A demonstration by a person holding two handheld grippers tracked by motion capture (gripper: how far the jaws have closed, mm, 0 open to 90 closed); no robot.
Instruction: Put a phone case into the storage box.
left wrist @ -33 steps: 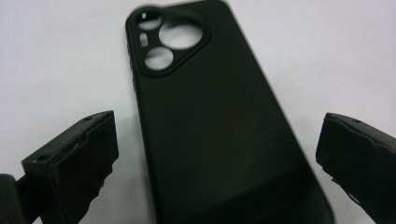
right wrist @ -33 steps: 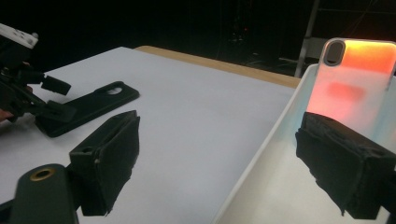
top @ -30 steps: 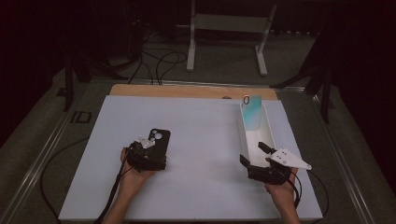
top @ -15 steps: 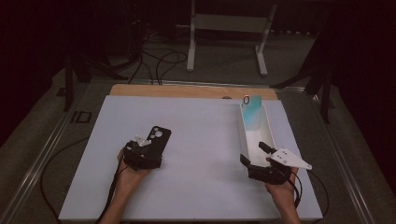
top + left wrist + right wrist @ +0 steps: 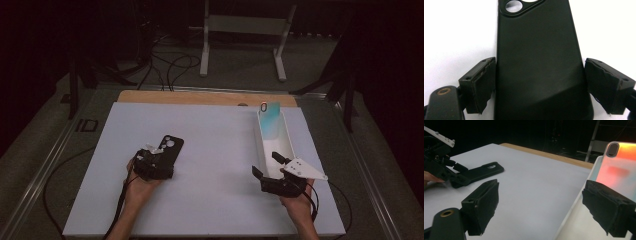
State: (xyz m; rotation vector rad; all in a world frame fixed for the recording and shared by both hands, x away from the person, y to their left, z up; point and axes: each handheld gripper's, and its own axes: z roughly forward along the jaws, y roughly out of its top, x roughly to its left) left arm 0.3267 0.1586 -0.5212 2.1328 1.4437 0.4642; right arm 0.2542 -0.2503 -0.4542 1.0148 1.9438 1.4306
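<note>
in the high view, the flat black rubbery phone case lies on the white table sheet, well to the left of the long white open tray. the left gripper sits at the case's near end, and the right gripper rests at the tray's near end. a pale teal phone case with an orange glow leans inside the tray at its far end.

in the left gripper view, the black phone case lies between the two jaws, camera hole away from the hand. the jaws have just been closing. the left pad looks right against the case's edge, while a thin strip of white shows between the case and the right pad, so it isn't pinched yet.

in the right gripper view, the jaws stand spread wide with nothing between them, the right one over the tray's near end. the teal case stands further along the tray, and the black case lies well left of the tray, with the left gripper at its end.
</note>
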